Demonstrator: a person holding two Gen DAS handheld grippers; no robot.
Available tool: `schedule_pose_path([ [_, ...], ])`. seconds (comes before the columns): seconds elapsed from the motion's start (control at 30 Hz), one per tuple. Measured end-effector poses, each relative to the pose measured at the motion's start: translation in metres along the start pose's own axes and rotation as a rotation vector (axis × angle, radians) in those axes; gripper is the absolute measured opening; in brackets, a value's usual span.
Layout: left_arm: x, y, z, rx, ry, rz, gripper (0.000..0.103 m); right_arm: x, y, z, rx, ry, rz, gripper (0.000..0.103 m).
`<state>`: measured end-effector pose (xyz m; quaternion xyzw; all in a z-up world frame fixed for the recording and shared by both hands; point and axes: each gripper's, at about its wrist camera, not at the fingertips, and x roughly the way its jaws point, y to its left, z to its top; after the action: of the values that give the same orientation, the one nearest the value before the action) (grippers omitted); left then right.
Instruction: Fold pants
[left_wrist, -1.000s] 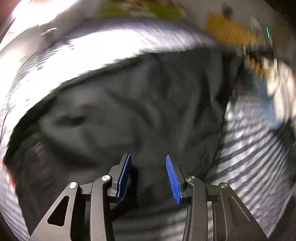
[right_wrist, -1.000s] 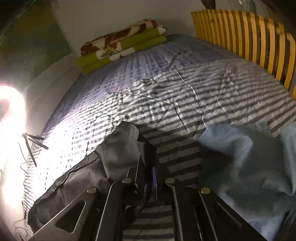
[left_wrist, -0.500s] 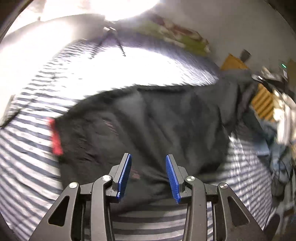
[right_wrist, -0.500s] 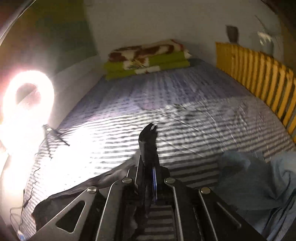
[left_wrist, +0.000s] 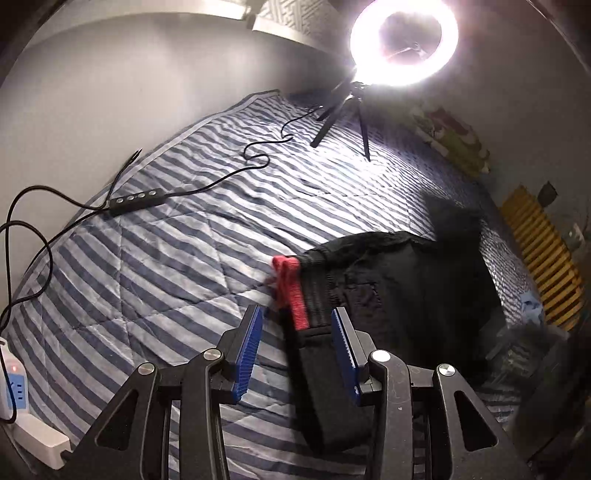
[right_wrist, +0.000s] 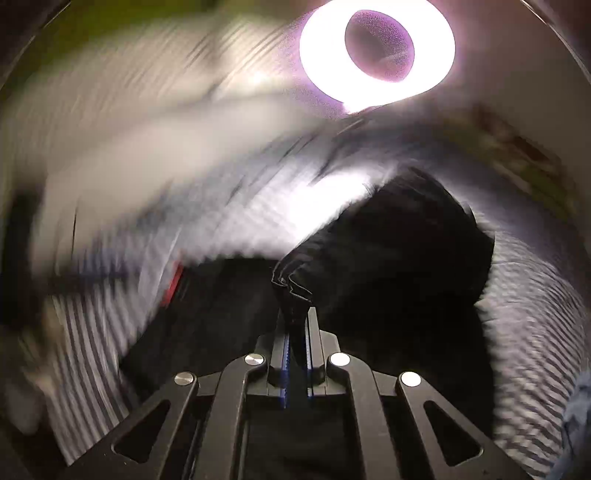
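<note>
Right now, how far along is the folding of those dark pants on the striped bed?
Early. Done: the black pants lie on the blue-striped quilt. In hand: the right gripper pinches a fabric edge; the left gripper is open around the waistband with the red drawstring. Left: no neat fold shows; the pants look bunched.

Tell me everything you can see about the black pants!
The pants are black, soft cloth, crumpled on the striped bed. The ribbed waistband has a red drawstring and lies between the open left gripper fingers. The right gripper pinches a stitched fold and lifts it.
</note>
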<state>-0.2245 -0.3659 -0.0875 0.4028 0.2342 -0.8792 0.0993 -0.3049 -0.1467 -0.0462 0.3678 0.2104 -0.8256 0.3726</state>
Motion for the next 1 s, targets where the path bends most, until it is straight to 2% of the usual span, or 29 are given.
schedule_pose_path([
  [0.07,0.003,0.003,0.0,-0.007,0.01,-0.008,0.042,0.034,0.057,-0.027,-0.17,0.071,0.006,0.006],
  [0.17,0.012,0.007,0.002,-0.016,0.023,-0.002,0.042,0.043,0.095,-0.047,-0.294,0.04,-0.077,0.006],
  [0.3,0.022,0.007,0.005,-0.032,0.032,-0.008,0.042,0.042,0.083,-0.044,-0.217,0.035,-0.04,0.006],
  [0.43,0.026,-0.007,0.007,0.005,0.03,-0.019,0.042,0.027,0.082,-0.041,-0.24,-0.012,-0.04,0.006],
  [0.57,0.029,-0.014,0.007,0.016,0.035,-0.019,0.042,0.006,0.074,-0.038,-0.207,-0.04,0.018,0.006],
  [0.7,0.031,-0.02,0.008,0.014,0.039,-0.039,0.042,0.008,0.081,-0.047,-0.222,-0.023,0.05,0.006],
  [0.8,0.036,-0.033,0.008,0.045,0.04,-0.054,0.042,0.017,0.091,-0.055,-0.26,0.006,0.031,0.007],
  [0.9,0.046,-0.051,0.006,0.073,0.058,-0.075,0.041,0.023,0.091,-0.057,-0.266,0.043,0.038,0.011],
  [1.0,0.053,-0.067,0.005,0.104,0.069,-0.082,0.04,0.01,0.08,-0.054,-0.225,0.041,0.091,0.027],
])
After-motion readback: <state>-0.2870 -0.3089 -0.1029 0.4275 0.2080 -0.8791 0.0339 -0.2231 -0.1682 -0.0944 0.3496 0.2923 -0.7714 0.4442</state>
